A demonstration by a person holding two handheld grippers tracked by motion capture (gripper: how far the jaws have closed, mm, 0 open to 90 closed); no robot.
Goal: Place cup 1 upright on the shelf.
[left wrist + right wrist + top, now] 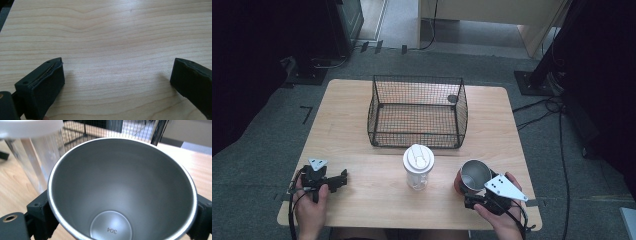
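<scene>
Cup (474, 176) pinched in right hand-held gripper (473, 196), near right of worktop (362, 200), beside tumbler (418, 166). Left hand-held gripper (343, 179) spread, near left.

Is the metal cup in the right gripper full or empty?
Empty: the metal cup shows bare steel down to its stamped bottom, held between the right gripper jaws.

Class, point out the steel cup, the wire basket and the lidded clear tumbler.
Cup (120, 195), right gripper view, inner wall.
Basket (462, 107), high view, right wall.
Tumbler (418, 158), high view, white lid.
</scene>
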